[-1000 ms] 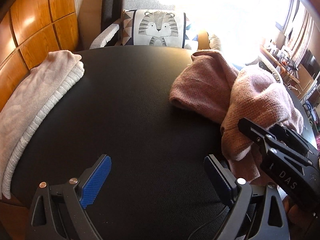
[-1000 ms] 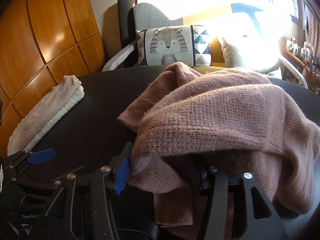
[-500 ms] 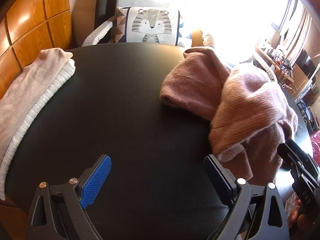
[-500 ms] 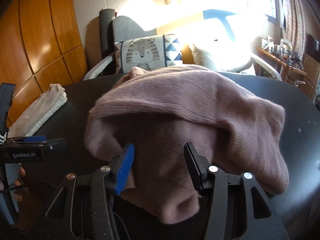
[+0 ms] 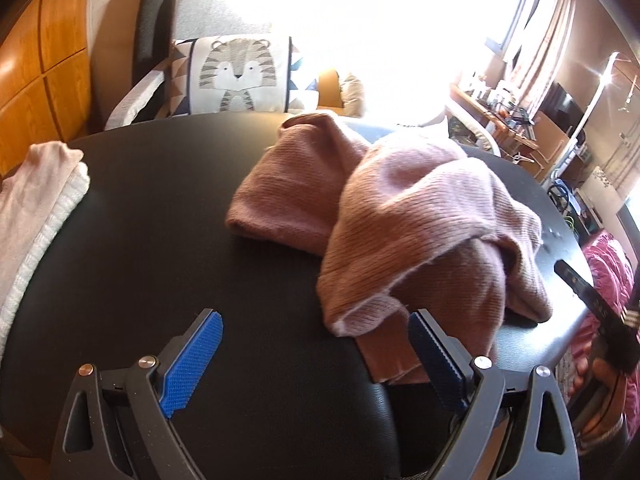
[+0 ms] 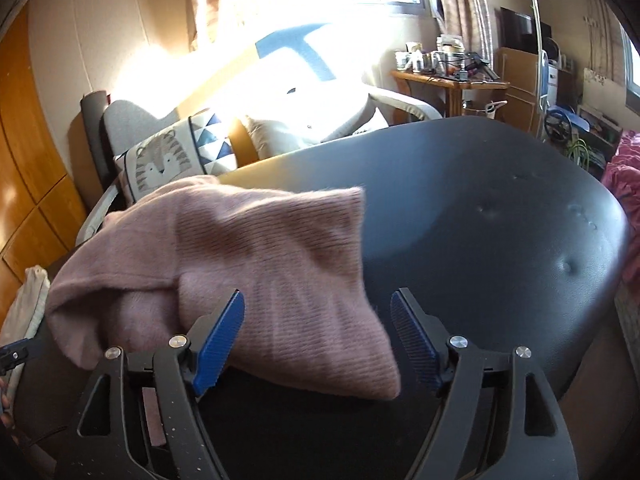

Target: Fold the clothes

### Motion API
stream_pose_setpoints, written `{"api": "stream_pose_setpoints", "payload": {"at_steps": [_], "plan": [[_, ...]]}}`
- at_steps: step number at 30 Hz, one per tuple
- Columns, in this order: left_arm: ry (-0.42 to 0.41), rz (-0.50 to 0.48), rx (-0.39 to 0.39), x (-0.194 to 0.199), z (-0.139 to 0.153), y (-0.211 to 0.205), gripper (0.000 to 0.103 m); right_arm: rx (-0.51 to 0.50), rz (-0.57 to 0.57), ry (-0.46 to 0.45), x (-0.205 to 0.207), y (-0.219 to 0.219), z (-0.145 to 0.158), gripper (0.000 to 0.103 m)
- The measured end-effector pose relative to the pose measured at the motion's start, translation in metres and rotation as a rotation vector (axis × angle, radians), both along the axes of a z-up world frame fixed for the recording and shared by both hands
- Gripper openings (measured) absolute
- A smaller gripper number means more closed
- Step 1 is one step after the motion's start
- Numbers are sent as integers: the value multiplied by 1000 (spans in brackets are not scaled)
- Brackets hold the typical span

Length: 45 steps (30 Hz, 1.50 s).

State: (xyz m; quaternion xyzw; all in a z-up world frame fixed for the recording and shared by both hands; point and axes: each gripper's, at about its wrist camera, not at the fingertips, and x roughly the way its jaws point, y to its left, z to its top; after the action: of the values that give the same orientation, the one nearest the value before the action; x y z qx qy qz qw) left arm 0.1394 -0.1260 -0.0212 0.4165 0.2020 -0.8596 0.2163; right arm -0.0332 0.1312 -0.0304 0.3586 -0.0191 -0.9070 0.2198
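Sweater (image 6: 256, 280) lies btwn opening right gripper (image 6: 318, 340) jaws, unpinched.

- No text, label, brand or number can be read in either view.
- The cushion (image 5: 236, 76) bears only a tiger drawing, no lettering.

R gripper (image 6: 316, 340) let go of pink sweater (image 6: 256, 276), jaws opening, swung right; sweater now slumped flatter.

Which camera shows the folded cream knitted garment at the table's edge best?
The left wrist view: the folded cream knitted garment lies in full light along the black table. The right wrist view catches only a sliver behind the pink knitted sweater.
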Motion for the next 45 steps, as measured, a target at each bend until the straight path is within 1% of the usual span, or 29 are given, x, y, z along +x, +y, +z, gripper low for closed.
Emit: {"api": "stream_pose_setpoints", "payload": {"at_steps": [1, 3, 5, 8, 9, 10, 11, 12, 13, 14, 17, 21, 23, 28, 29, 30, 31, 32, 33, 34, 36, 38, 40, 42, 43, 44, 45], "plan": [[1, -11, -8, -5, 0, 4, 96, -6, -6, -5, -10, 5, -2, 79], [2, -38, -15, -15, 2, 12, 96, -35, 10, -53, -27, 13, -13, 79], [2, -60, -18, -25, 3, 21, 96, -67, 3, -129, -40, 19, -31, 79], [-5, -82, -16, -37, 3, 32, 96, -92, 13, -211, -44, 23, -58, 79], [-11, -87, -15, -40, 1, 35, 96, -123, 24, -224, -41, 26, -64, 79], [-20, -90, -14, -43, -1, 38, 96, -157, 37, -235, -38, 29, -69, 74], [-30, -91, -14, -45, -3, 40, 96, -180, 62, -233, -36, 28, -69, 65], [-38, -89, -12, -46, -5, 42, 96, -202, 89, -228, -33, 27, -68, 35], [-47, -87, -9, -47, -7, 43, 96, -220, 115, -229, -33, 24, -66, 16], [-51, -83, -7, -47, -8, 43, 96, -235, 131, -226, -31, 21, -62, 16], [-55, -67, -10, -46, -8, 45, 96, -291, 223, -177, -21, 5, -38, 13], [-13, -22, -14, -35, 1, 40, 96, -378, 366, -106, 1, -23, 2, 13], [8, 3, -21, -27, 8, 35, 96, -403, 439, -88, 13, -53, 21, 13], [34, 65, -21, -4, 16, 18, 96, -386, 539, -58, 49, -97, 41, 13], [33, 73, -21, -1, 17, 15, 96, -381, 512, -58, 49, -97, 40, 15], [33, 81, -21, 3, 18, 12, 96, -354, 460, -55, 45, -90, 34, 29], [34, 87, -20, 7, 18, 10, 96, -313, 393, -45, 41, -81, 29, 56], [35, 94, -20, 11, 18, 9, 96, -277, 328, -31, 37, -69, 24, 70], [34, 106, -18, 14, 17, 8, 96, -252, 268, -19, 30, -57, 18, 86], [35, 112, -13, 16, 16, 6, 96, -220, 207, -7, 27, -42, 13, 87], [36, 121, -3, 18, 14, 4, 96, -113, 88, 7, 19, -13, 4, 87], [36, 119, 5, 16, 12, 6, 96, -70, 6, -25, 8, 15, -9, 87], [34, 106, 10, 13, 11, 10, 96, -84, -45, -82, -1, 41, -23, 87], [32, 90, 10, 8, 10, 18, 96, -115, -34, -129, -9, 50, -35, 86], [32, 76, 11, 5, 11, 23, 96, -128, -8, -151, -12, 47, -40, 83], [33, 63, 12, 2, 12, 27, 96, -140, 20, -172, -14, 44, -46, 83], [37, 51, 10, 1, 13, 31, 96, -151, 51, -195, -15, 37, -51, 79]]}}
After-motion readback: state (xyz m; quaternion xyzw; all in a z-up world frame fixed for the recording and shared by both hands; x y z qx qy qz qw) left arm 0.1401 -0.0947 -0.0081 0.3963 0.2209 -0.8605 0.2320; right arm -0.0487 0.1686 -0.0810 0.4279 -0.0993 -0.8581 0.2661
